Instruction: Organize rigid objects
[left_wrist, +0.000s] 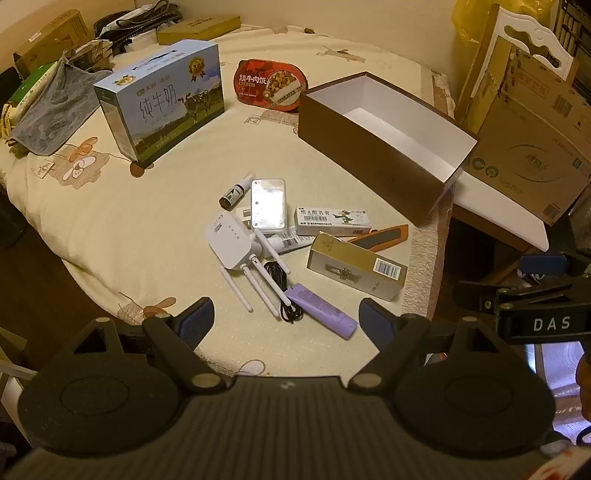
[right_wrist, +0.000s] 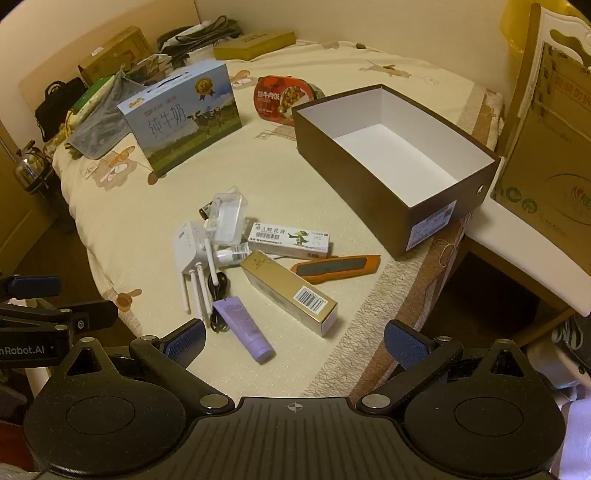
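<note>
A pile of small objects lies on the cream bed cover: a white router with antennas (left_wrist: 232, 243) (right_wrist: 190, 251), a clear plastic case (left_wrist: 267, 205) (right_wrist: 229, 218), a white ointment carton (left_wrist: 332, 221) (right_wrist: 288, 240), a gold carton (left_wrist: 356, 266) (right_wrist: 288, 291), an orange knife (left_wrist: 380, 238) (right_wrist: 336, 267), a purple tube (left_wrist: 323, 310) (right_wrist: 243, 328), a black cable (left_wrist: 282, 291) and a small dark bottle (left_wrist: 232, 194). An empty brown box with a white inside (left_wrist: 373, 155) (right_wrist: 476, 192) stands to the right. My left gripper (left_wrist: 286, 321) and right gripper (right_wrist: 295, 339) are open and empty, above the pile's near side.
A blue milk carton (left_wrist: 162, 99) (right_wrist: 184, 118) and a red food tray (left_wrist: 269, 85) (right_wrist: 280, 98) stand behind the pile. Grey cloth, bags and boxes crowd the far left. Cardboard boxes (left_wrist: 528, 140) sit on a white stand at the right, past the bed's edge.
</note>
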